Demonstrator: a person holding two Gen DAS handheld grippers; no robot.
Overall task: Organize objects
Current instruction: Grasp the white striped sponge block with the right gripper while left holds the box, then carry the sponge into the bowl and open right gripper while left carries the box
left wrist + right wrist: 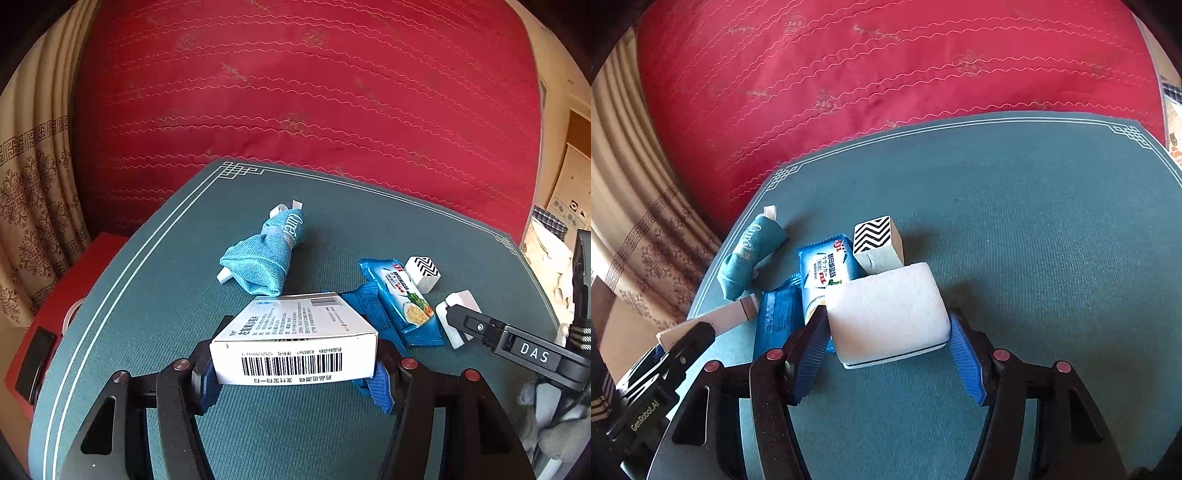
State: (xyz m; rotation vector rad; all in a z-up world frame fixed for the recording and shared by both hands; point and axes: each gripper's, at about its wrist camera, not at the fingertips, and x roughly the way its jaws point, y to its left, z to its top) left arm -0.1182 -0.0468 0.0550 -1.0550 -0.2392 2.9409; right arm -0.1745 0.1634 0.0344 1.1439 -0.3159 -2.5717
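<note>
On the teal mat (pixel 184 258) my left gripper (pixel 295 376) is shut on a white medicine box (pixel 295 336) with a barcode, held by its two sides. Beyond it lie a rolled blue cloth (pixel 266 254), a blue cracker packet (pixel 402 295) and a zigzag-patterned cube (pixel 424 273). My right gripper (pixel 890 354) is around a white eraser-like block (pixel 886 314); its left pad touches the block, the right pad stands slightly off it. The cracker packet (pixel 823 269), the cube (pixel 875 236) and the cloth (pixel 750 254) lie just behind and left of it.
A red quilted bed cover (pixel 295 92) lies behind the mat. Patterned curtains (pixel 33 192) hang at the left. A red box (pixel 70 291) sits under the mat's left edge. The mat's right half (pixel 1052 240) is bare teal. Clutter (pixel 554 229) lies off its right edge.
</note>
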